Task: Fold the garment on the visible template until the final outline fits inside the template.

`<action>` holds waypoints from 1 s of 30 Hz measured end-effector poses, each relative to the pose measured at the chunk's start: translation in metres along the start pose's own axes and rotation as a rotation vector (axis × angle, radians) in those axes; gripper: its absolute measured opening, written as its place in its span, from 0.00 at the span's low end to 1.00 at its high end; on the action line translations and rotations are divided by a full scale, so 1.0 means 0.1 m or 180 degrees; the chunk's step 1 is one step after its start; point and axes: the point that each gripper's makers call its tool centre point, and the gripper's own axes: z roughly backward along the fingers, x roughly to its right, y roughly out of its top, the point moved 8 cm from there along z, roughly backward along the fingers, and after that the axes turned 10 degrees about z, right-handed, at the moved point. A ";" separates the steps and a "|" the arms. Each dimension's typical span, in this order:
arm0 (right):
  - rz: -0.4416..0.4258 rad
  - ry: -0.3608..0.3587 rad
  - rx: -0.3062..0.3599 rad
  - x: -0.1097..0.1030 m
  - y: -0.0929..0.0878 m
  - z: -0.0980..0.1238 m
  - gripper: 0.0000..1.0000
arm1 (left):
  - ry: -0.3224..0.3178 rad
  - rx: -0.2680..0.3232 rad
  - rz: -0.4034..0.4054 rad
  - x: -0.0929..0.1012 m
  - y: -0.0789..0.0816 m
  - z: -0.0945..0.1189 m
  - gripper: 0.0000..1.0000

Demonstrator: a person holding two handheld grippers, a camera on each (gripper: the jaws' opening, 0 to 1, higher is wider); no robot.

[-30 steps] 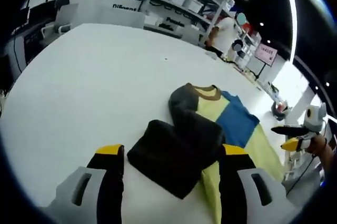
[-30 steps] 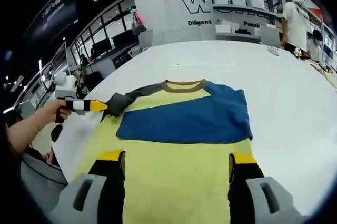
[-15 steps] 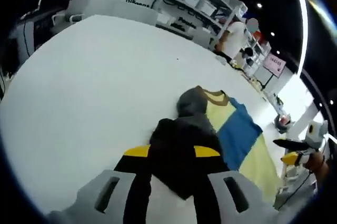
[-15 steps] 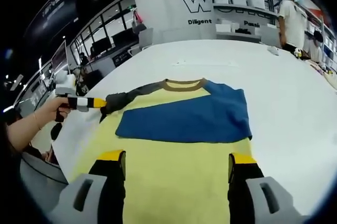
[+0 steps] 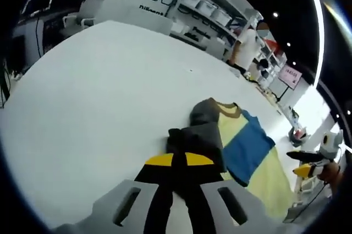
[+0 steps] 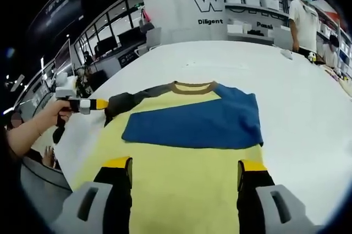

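Observation:
A yellow shirt (image 6: 181, 151) with a brown collar (image 6: 191, 86) lies flat on the white table (image 6: 297, 107). Its blue sleeve (image 6: 203, 121) is folded across the chest. My left gripper (image 5: 179, 160) is shut on the dark grey sleeve (image 5: 198, 137), which bunches just ahead of its jaws. From the right gripper view, the left gripper (image 6: 91, 103) holds that grey sleeve (image 6: 124, 104) out to the shirt's left side. My right gripper (image 6: 184, 165) stands open over the yellow lower body, with nothing between its jaws. I cannot make out a template outline.
The table's near-left edge (image 6: 60, 151) runs close beside the shirt, with a person's hand (image 6: 41, 124) holding the left gripper there. Another person (image 6: 304, 16) stands at the back right by shelves (image 6: 247, 3). Bare table (image 5: 99, 80) spreads beyond the collar.
My left gripper's jaws have shut on the grey sleeve, which was lying loose between them. The sleeve is now drawn outward from the shirt. The right gripper has stayed still.

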 end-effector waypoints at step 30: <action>-0.0006 0.0053 -0.0011 -0.06 -0.07 0.06 0.75 | 0.0341 0.0483 -0.1737 1.01 -0.12 -0.02 0.00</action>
